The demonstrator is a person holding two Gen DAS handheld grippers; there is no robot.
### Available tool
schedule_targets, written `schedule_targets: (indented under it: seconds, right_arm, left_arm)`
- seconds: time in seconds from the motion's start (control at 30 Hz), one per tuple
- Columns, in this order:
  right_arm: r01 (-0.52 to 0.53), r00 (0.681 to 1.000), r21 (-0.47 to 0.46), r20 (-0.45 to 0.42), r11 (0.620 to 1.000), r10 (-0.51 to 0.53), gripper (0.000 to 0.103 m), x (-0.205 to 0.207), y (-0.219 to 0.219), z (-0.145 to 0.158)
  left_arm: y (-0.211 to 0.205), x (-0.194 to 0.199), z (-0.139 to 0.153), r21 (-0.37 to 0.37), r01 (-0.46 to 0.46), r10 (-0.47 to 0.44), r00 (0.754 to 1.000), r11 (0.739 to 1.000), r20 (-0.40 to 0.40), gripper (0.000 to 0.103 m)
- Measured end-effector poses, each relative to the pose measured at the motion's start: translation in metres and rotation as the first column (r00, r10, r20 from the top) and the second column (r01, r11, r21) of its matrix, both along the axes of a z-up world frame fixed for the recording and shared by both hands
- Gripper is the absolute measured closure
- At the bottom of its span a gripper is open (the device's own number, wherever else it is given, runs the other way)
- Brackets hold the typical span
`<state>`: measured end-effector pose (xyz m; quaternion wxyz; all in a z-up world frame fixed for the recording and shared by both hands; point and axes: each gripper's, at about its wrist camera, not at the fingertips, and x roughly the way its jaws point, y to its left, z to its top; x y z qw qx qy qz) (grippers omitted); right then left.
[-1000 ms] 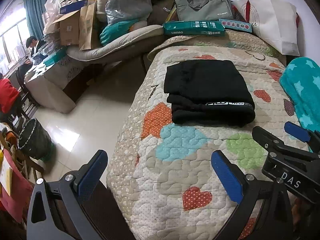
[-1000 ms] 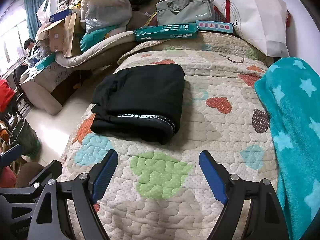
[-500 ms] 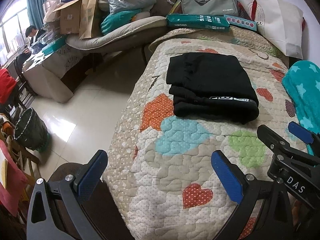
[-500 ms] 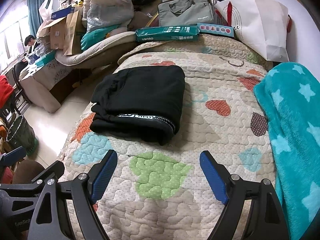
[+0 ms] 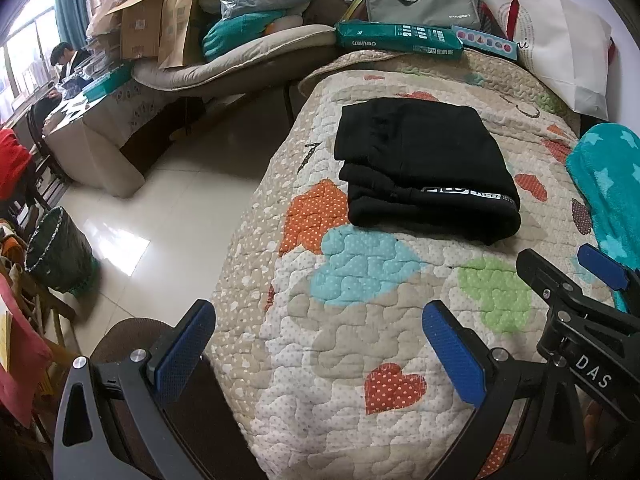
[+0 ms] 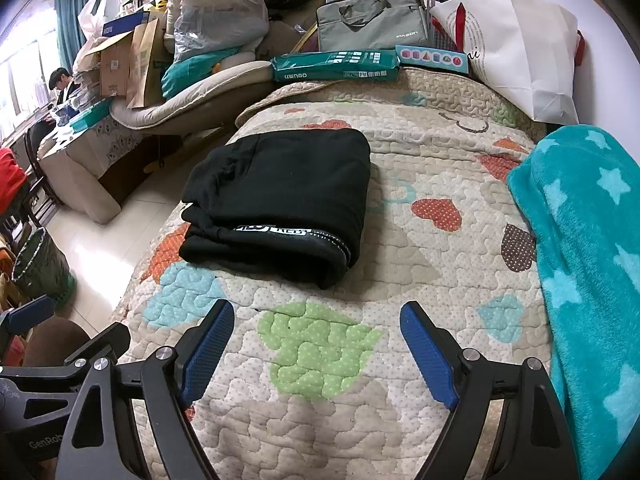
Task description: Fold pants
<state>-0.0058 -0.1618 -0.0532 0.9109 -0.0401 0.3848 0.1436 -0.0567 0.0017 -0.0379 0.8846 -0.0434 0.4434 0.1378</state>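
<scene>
The black pants (image 5: 424,164) lie folded into a compact rectangle on the quilted bed cover (image 5: 360,320), with a white-lettered waistband along the near edge. They also show in the right wrist view (image 6: 280,196). My left gripper (image 5: 318,344) is open and empty, well short of the pants, near the bed's foot and left edge. My right gripper (image 6: 316,344) is open and empty, over the quilt just short of the pants. The right gripper also shows at the right of the left wrist view (image 5: 576,280).
A teal star blanket (image 6: 580,248) lies along the bed's right side. A green box (image 6: 336,66), a grey bag (image 6: 372,20) and a white paper bag (image 6: 516,44) stand at the bed's head. Left of the bed are tiled floor (image 5: 168,200), a bin (image 5: 56,252) and piled clutter.
Both grippers have drawn back a little from the pants and stay open. The pants have not moved.
</scene>
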Motion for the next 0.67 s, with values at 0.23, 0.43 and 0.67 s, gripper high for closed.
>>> schedule_targets:
  seconds: [0.23,0.43,0.67]
  right_arm:
    - [0.0,1.0,-0.002,-0.001,1.0,0.0,0.014,0.0001,-0.0003,-0.0015]
    - [-0.001,1.0,-0.002,-0.005,1.0,0.001,0.014,0.0001,-0.0006,-0.0027]
    - [0.008,1.0,-0.017,-0.025,1.0,-0.008,0.013,0.0027,-0.0028,-0.008]
  left_arm:
    - [0.0005,0.0001,-0.0008,-0.003,-0.001,0.001,1.0,1.0,-0.003,0.0]
    - [0.0007,-0.0002,-0.003,-0.01,-0.003,0.003,1.0,1.0,-0.008,0.0]
    - [0.0022,0.0068,-0.0057,-0.018,-0.003,0.003,1.0,1.0,-0.017,0.0]
